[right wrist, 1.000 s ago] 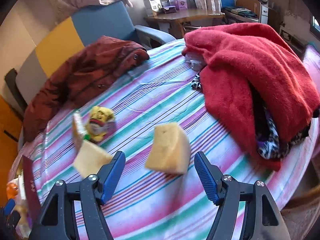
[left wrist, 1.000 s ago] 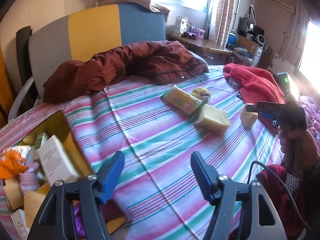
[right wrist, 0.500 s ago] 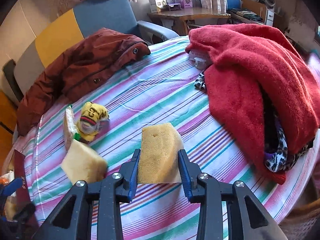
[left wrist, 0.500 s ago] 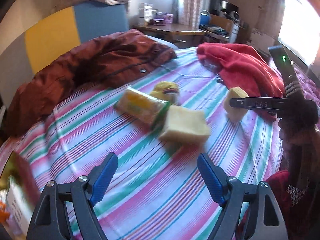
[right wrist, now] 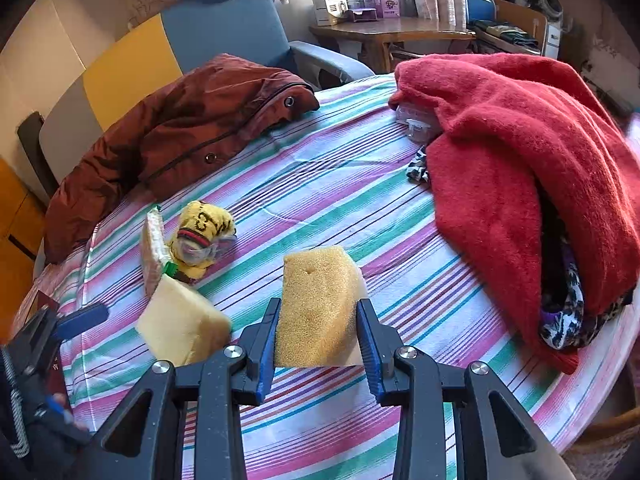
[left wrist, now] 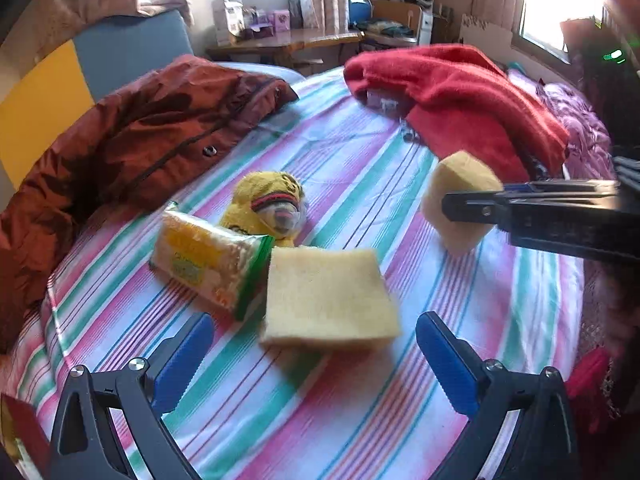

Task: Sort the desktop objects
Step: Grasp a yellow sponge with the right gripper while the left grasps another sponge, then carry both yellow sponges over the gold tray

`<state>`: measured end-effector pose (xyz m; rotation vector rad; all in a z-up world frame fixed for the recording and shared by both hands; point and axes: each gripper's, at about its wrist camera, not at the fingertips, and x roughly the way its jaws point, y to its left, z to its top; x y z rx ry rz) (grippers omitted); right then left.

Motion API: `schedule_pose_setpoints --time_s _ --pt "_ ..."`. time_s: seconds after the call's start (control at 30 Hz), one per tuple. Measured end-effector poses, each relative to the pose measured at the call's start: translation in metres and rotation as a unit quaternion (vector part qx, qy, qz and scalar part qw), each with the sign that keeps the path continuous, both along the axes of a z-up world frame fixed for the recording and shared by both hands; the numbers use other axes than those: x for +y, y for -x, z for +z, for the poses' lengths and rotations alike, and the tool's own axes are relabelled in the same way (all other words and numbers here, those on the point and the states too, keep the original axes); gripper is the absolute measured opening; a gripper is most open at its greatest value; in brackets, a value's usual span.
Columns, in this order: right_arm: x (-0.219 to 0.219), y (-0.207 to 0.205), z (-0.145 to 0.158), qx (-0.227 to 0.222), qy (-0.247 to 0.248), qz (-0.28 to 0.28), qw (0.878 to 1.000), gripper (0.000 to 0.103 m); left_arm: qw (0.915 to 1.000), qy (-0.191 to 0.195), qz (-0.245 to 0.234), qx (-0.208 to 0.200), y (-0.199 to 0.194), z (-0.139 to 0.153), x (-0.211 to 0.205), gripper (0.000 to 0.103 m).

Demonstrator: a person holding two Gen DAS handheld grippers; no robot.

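My right gripper [right wrist: 318, 344] is shut on a yellow sponge wedge [right wrist: 318, 300] and holds it over the striped tablecloth [right wrist: 320, 184]; the wedge also shows in the left wrist view [left wrist: 460, 196]. My left gripper [left wrist: 316, 356] is open and empty, its jaws on either side of a flat yellow sponge [left wrist: 328, 296] that lies just ahead on the cloth. That sponge shows in the right wrist view [right wrist: 180, 320]. A wrapped sponge pack [left wrist: 208, 264] and a yellow plush toy [left wrist: 272, 204] lie behind it, touching.
A dark red jacket [left wrist: 132, 140] lies at the back left of the table. A red blanket [right wrist: 520, 152] over other clothes fills the right side. A box corner [left wrist: 20, 432] shows at the near left. A blue and yellow chair [right wrist: 200, 36] stands behind.
My right gripper closed on the sponge wedge and lifted it a little. My left gripper swung right from the box to the flat sponge and moved closer to it.
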<state>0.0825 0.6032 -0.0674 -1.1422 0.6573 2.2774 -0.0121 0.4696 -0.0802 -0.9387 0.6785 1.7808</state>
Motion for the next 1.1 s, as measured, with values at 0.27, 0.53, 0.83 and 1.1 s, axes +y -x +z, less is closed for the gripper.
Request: schedule_pose_setpoints --time_s 0.27,0.53,0.83,1.1 --pt "-0.001 0.002 -0.001 0.001 0.005 0.008 1.000 0.037 0.9983 0.020 0.025 -0.049 0.012 -0.026 0.015 0.080" --pt "-0.009 0.008 -0.002 -0.004 -0.012 0.030 0.999 0.037 0.9977 -0.002 0.050 -0.046 0.007 -0.022 0.002 0.072" --pt "-0.033 0.018 0.003 0.007 -0.031 0.093 0.995 0.037 0.9936 -0.026 0.109 -0.016 0.003 0.005 -0.040 0.072" --pt "-0.062 0.026 0.004 0.011 -0.049 0.153 0.987 0.037 0.9880 -0.050 0.145 0.011 0.001 0.029 -0.081 0.073"
